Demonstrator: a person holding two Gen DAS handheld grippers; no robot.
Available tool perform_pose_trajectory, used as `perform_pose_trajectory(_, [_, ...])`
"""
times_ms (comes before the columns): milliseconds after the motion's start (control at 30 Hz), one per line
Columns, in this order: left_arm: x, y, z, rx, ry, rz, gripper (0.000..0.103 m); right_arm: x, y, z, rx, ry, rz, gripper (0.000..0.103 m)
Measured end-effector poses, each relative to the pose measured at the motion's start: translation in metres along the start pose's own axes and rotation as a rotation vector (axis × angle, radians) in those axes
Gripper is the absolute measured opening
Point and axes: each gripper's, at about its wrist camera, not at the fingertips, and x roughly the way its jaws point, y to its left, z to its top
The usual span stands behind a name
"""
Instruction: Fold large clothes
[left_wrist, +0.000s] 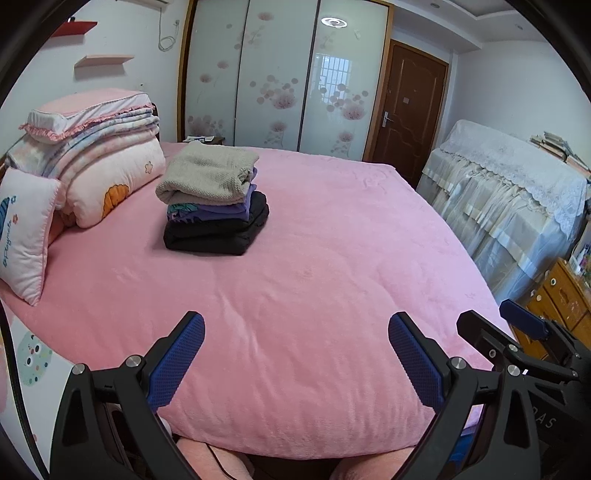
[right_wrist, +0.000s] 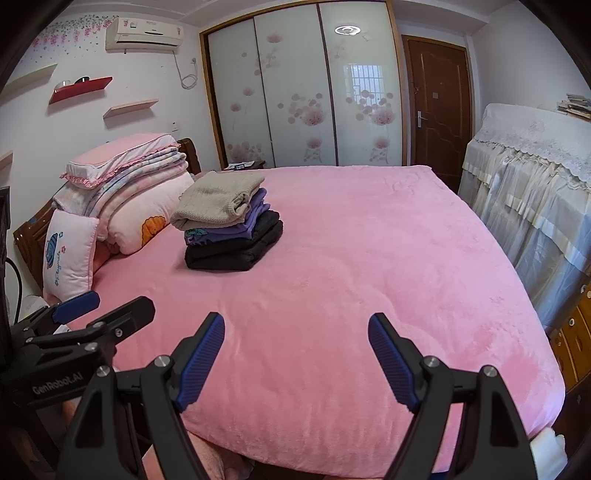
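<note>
A stack of folded clothes (left_wrist: 212, 199) lies on the far left part of the pink bed (left_wrist: 314, 277): a beige knit on top, purple garments in the middle, a black one at the bottom. It also shows in the right wrist view (right_wrist: 229, 221). My left gripper (left_wrist: 295, 328) is open and empty above the bed's near edge. My right gripper (right_wrist: 295, 332) is open and empty there too, to the right of the left one. The right gripper also shows in the left wrist view (left_wrist: 495, 321), and the left gripper shows in the right wrist view (right_wrist: 99, 302). Both are far from the stack.
Folded quilts (left_wrist: 99, 155) and a small pillow (left_wrist: 26, 236) are piled at the bed's head on the left. A lace-covered piece of furniture (left_wrist: 517, 192) and wooden drawers (left_wrist: 561, 295) stand to the right. A sliding wardrobe (left_wrist: 280, 74) and a brown door (left_wrist: 410, 107) are behind.
</note>
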Motion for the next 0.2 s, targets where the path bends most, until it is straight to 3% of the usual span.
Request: perform_pose_trajectory(200, [0.0023, -0.0032, -0.0018, 0.007, 0.007, 0.009, 0.099, 0.0049, 0.0031, 0.0018, 0.005, 0.010, -0.012, 0.081])
